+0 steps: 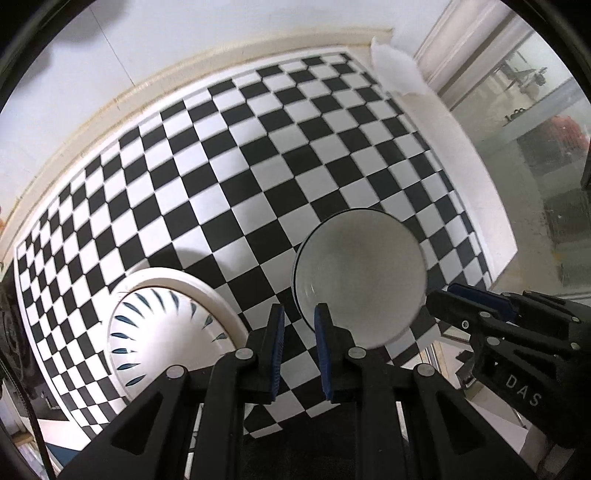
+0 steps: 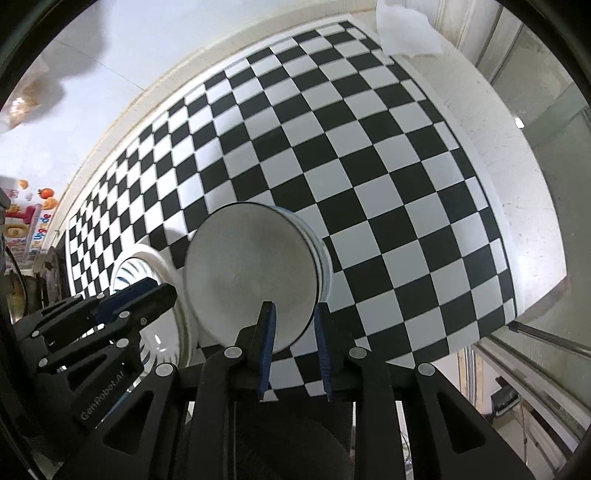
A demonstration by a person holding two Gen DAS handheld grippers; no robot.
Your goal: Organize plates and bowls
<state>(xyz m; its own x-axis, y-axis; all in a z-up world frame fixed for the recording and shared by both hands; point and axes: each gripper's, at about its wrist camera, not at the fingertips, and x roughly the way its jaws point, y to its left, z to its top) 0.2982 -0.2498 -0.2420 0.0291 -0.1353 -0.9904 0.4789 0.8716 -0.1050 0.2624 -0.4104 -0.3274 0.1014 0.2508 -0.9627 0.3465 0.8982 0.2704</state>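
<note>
A white bowl with a dark rim (image 1: 358, 280) (image 2: 251, 273) tops a stack of like bowls (image 2: 325, 258) on the checkered cloth. To its left, a bowl with blue petal marks (image 1: 162, 332) rests on a white plate (image 1: 207, 288) (image 2: 162, 266). My left gripper (image 1: 299, 310) (image 2: 166, 291) hovers over the white bowl's left rim, pads close together, shut, clamping nothing I can see. My right gripper (image 2: 293, 308) (image 1: 439, 295) hangs over the opposite rim. It is open, and the rim shows in the gap without the pads pressing it.
The black-and-white checkered cloth (image 1: 258, 166) covers the table, with a pale wall along its far side. A crumpled white sheet (image 1: 395, 70) (image 2: 406, 29) lies at the far right corner. The table's right edge (image 2: 524, 221) drops off beside glass. Colourful packaging (image 2: 22, 221) sits far left.
</note>
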